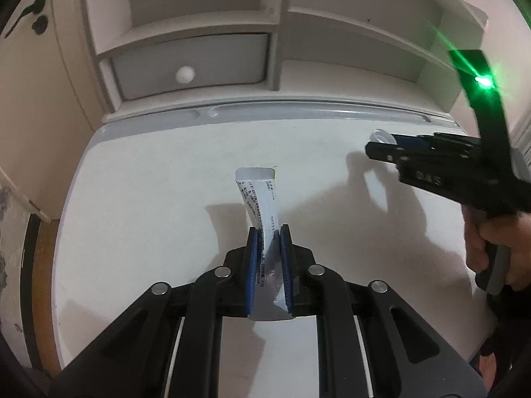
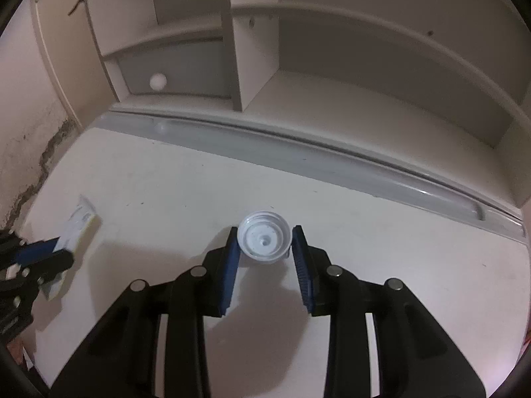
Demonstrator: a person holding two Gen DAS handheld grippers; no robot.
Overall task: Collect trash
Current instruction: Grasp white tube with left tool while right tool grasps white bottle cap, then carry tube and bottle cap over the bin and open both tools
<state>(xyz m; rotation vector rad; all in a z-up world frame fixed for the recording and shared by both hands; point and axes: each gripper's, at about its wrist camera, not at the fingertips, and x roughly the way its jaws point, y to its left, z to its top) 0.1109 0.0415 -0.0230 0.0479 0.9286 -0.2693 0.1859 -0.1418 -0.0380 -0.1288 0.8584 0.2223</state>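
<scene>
My left gripper [image 1: 268, 232] is shut on a flattened white tube [image 1: 260, 199] with black print, held above the white desk top [image 1: 149, 199]. The tube also shows at the left of the right wrist view [image 2: 79, 222], between the left gripper's blue pads. My right gripper [image 2: 265, 232] holds a white round cap [image 2: 265, 239] between its blue pads, its open side facing the camera, above the desk. In the left wrist view the right gripper [image 1: 381, 142] is at the right with the cap [image 1: 383, 136] at its tip.
A white shelf unit stands at the back of the desk, with a grey drawer [image 1: 189, 64] with a round knob and open compartments [image 2: 365, 93]. A grey groove [image 2: 332, 162] runs along the desk's back edge. A cracked wall [image 2: 30, 152] is at the left.
</scene>
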